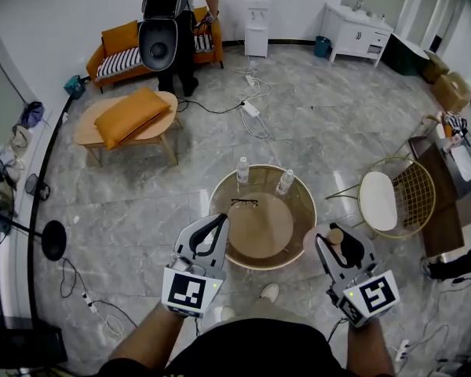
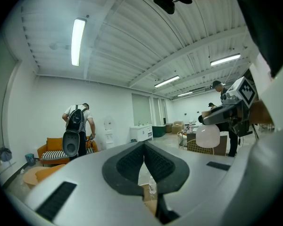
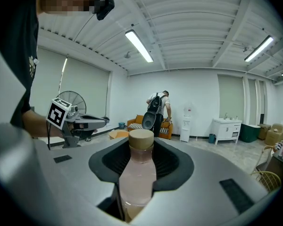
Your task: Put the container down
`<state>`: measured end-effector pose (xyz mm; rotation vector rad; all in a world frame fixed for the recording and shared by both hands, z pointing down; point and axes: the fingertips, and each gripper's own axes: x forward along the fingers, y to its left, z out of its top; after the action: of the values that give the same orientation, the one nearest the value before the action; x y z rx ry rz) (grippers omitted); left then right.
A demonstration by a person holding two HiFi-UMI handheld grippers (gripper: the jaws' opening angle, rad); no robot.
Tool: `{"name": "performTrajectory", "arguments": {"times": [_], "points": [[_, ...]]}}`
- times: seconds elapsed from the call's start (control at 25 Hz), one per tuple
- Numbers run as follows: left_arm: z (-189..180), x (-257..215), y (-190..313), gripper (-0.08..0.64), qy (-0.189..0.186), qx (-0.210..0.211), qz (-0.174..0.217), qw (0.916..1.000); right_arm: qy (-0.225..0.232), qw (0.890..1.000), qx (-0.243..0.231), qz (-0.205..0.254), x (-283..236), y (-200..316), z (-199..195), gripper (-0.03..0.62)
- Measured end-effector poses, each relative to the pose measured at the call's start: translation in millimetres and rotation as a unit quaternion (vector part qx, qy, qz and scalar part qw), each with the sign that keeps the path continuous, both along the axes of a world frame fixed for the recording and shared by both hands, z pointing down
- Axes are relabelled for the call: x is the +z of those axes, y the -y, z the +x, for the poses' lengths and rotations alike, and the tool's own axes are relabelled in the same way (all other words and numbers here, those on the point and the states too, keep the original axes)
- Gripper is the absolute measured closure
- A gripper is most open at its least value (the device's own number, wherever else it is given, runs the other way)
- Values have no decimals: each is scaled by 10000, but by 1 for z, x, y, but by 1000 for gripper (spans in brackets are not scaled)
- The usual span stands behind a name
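Lower right of the head view, the right gripper (image 1: 339, 248) pinches the container (image 3: 137, 175), a pale pink bottle with a tan cap. Its jaws press against the bottle's sides below the neck. The container is held in the air near the lower-right rim of the round table (image 1: 301, 210) and appears to rest on nothing. Lower centre, the left gripper (image 1: 218, 225) has its jaws pressed together on nothing. Assessment: task not done; lowering onto a surface and release remain outstanding.
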<state>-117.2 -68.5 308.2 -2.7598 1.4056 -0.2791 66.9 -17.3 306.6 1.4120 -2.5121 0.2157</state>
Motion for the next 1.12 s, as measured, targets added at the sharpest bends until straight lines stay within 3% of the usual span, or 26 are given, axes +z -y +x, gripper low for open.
{"name": "performTrajectory", "arguments": {"times": [0.32, 0.64, 0.84, 1.12], "points": [[18, -4, 24, 545, 21, -123, 8, 9999, 43, 9997, -17, 220, -11, 33, 22, 442], [43, -8, 41, 545, 135, -346, 58, 9993, 112, 9993, -347, 69, -3, 55, 45, 442], [59, -17, 47, 545, 192, -543, 163, 9982, 158, 9985, -438, 287, -12, 72, 67, 442], [73, -14, 49, 545, 329, -740, 202, 9965, 296, 9973, -672, 71, 3, 80, 84, 442]]}}
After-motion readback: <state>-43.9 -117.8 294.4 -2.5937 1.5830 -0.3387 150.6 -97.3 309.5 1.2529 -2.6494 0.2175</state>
